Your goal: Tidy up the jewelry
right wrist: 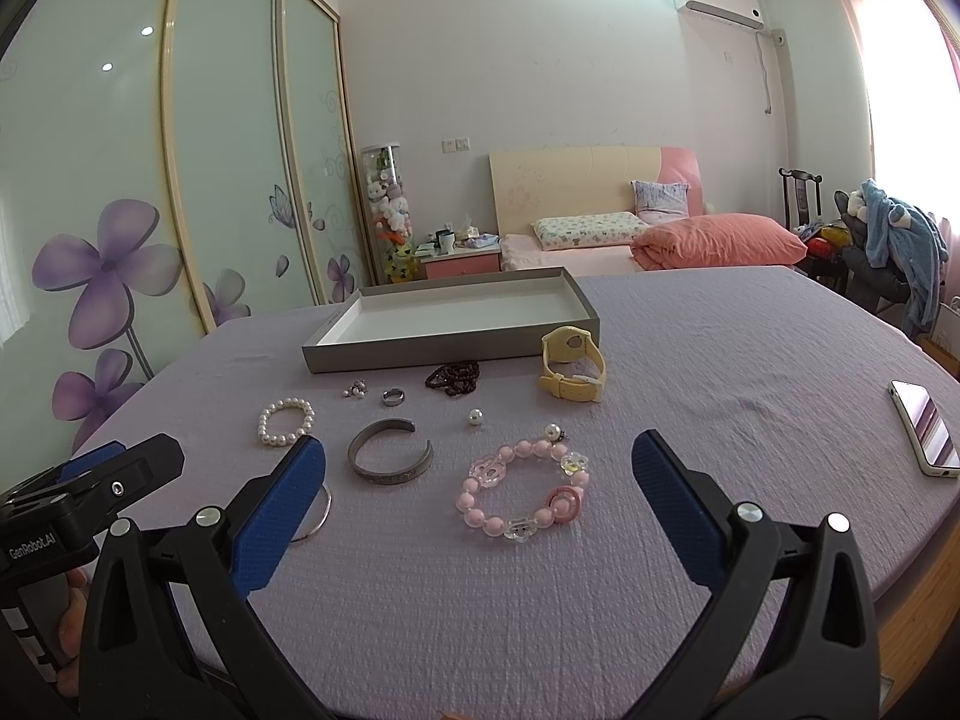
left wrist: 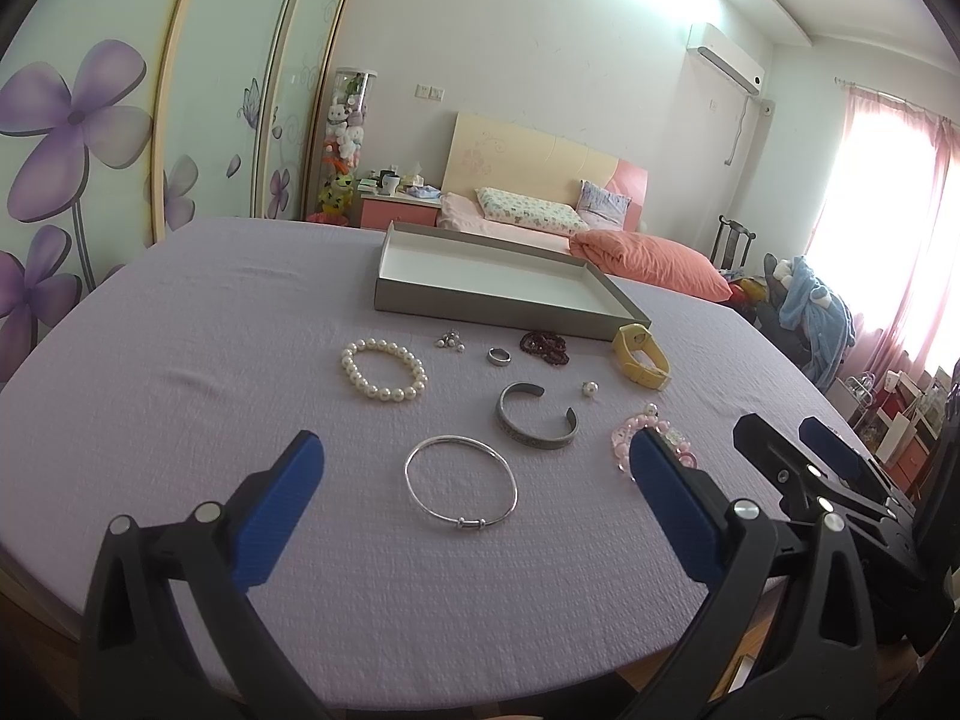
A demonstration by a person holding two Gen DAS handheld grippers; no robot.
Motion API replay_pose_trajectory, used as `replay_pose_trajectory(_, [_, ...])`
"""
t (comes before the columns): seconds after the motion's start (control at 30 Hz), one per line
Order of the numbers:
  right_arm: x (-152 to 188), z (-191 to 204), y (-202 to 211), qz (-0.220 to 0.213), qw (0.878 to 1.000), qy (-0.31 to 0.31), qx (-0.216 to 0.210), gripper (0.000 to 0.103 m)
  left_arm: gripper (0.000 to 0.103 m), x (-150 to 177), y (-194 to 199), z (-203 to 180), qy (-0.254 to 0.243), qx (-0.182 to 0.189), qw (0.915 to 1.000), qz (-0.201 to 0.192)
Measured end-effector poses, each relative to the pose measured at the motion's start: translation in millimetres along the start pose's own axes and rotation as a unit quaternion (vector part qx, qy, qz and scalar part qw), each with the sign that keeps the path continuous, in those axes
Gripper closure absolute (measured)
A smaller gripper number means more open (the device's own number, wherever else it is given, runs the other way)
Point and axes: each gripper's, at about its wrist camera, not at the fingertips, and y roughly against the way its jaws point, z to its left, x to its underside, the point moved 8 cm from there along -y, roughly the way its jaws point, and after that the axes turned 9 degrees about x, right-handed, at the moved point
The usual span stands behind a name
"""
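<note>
A grey tray with a white inside stands at the back of the lilac table. In front of it lie a pearl bracelet, a thin silver bangle, a grey cuff, a ring, dark beads, a yellow watch, a loose pearl and a pink bead bracelet. My left gripper is open above the bangle. My right gripper is open above the pink bracelet.
A phone lies on the table at the right. Small silver earrings lie near the tray. A bed, a nightstand and a wardrobe with flower doors stand beyond the table.
</note>
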Motion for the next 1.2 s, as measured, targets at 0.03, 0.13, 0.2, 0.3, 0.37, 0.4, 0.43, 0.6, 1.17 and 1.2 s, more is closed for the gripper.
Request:
replay_pose_trajectory(0.03, [0.5, 0.1, -0.4, 0.000, 1.000, 0.000, 0.000, 0.001, 0.002, 0.6, -0.4, 0.2, 0.000, 0.000, 1.0000, 0.000])
replay_pose_trajectory(0.13, [0.1, -0.7, -0.3, 0.001, 1.000, -0.001, 0.000, 0.001, 0.002, 0.5, -0.6, 0.2, 0.000, 0.000, 1.0000, 0.000])
replay_pose_trajectory(0.2, [0.0, -1.2, 0.3, 0.002, 1.000, -0.001, 0.000, 0.001, 0.002, 0.9, -0.7, 0.5, 0.001, 0.000, 1.0000, 0.001])
replay_pose_trajectory(0.3, [0.3, -1.4, 0.0, 0.002, 1.000, -0.001, 0.000, 0.001, 0.002, 0.6, -0.7, 0.3, 0.000, 0.000, 1.0000, 0.001])
replay_pose_trajectory(0.37, [0.7, -2.2, -1.2, 0.003, 1.000, -0.001, 0.000, 0.001, 0.002, 0.6, -0.9, 0.4, 0.001, 0.000, 1.0000, 0.001])
replay_pose_trajectory(0.4, [1.0, -3.2, -1.8, 0.004, 1.000, -0.001, 0.001, 0.001, 0.002, 0.7, -1.0, 0.4, 0.001, -0.001, 1.0000, 0.001])
replay_pose_trajectory(0.43, [2.4, -3.7, -3.2, 0.007, 1.000, -0.002, 0.001, 0.001, 0.002, 1.5, -1.5, 1.1, 0.001, -0.001, 1.0000, 0.002])
replay_pose_trajectory(0.6, [11.5, -11.5, -19.1, 0.041, 0.999, -0.015, -0.001, 0.001, 0.002, 12.8, -10.6, 9.1, 0.003, -0.018, 0.9996, 0.020])
replay_pose_trajectory(1.17, [33.8, -42.1, -81.8, 0.176, 0.983, -0.031, 0.042, 0.047, 0.002, 39.4, -51.5, 36.5, 0.017, -0.035, 0.9952, 0.090])
replay_pose_trajectory(1.2, [34.8, -43.5, -84.7, 0.181, 0.982, -0.029, 0.045, 0.049, 0.002, 40.5, -52.5, 36.8, 0.017, -0.034, 0.9950, 0.092])
